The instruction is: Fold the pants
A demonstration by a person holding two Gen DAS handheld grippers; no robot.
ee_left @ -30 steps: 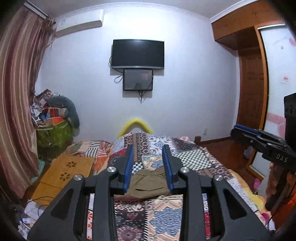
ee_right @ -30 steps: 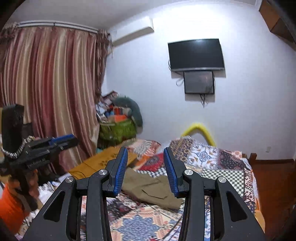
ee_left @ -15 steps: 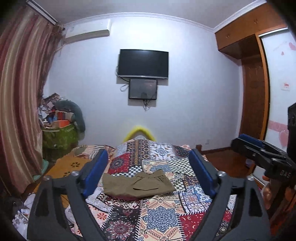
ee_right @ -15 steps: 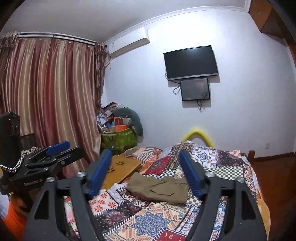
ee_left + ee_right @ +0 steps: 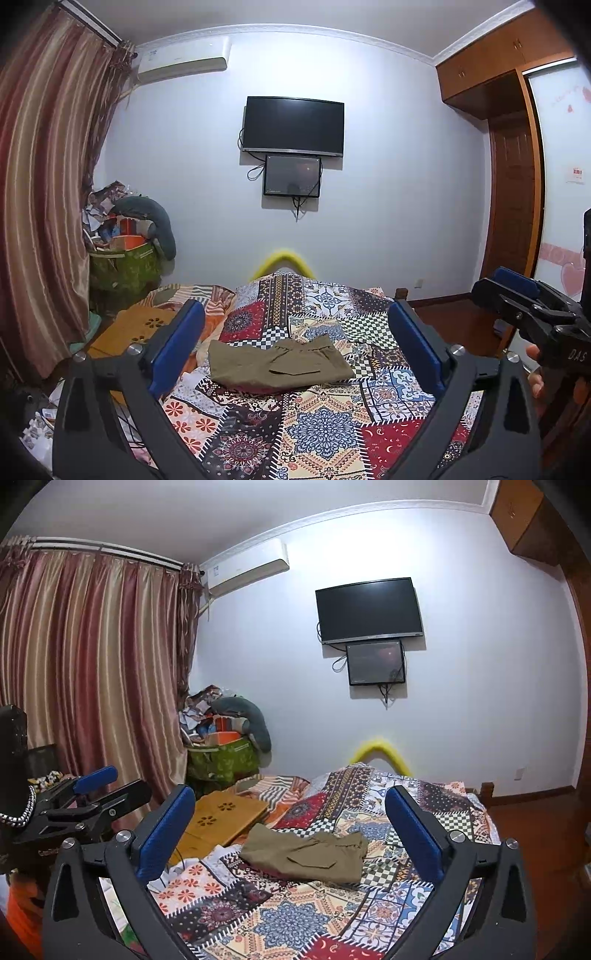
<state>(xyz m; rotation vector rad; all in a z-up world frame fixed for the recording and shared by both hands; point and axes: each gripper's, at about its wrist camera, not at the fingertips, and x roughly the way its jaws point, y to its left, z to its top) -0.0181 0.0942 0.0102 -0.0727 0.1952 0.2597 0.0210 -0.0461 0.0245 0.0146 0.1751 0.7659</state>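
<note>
The olive-brown pants (image 5: pixel 277 363) lie folded into a compact rectangle on the patchwork bedspread (image 5: pixel 314 435); they also show in the right wrist view (image 5: pixel 310 854). My left gripper (image 5: pixel 295 332) is open wide and empty, held above the bed and back from the pants. My right gripper (image 5: pixel 291 818) is open wide and empty, likewise above the bed. Each gripper shows in the other's view: the right one (image 5: pixel 517 295) at the right edge, the left one (image 5: pixel 96 790) at the left edge. Neither touches the pants.
A wooden lap desk (image 5: pixel 218 821) lies at the bed's left side. A green basket piled with clutter (image 5: pixel 122 266) stands by the striped curtain (image 5: pixel 40 206). A TV (image 5: pixel 293 125) hangs on the far wall. A wardrobe (image 5: pixel 517 184) is at the right.
Both grippers opened from narrow to wide and pulled back and up from the pants, which stay folded on the bed.
</note>
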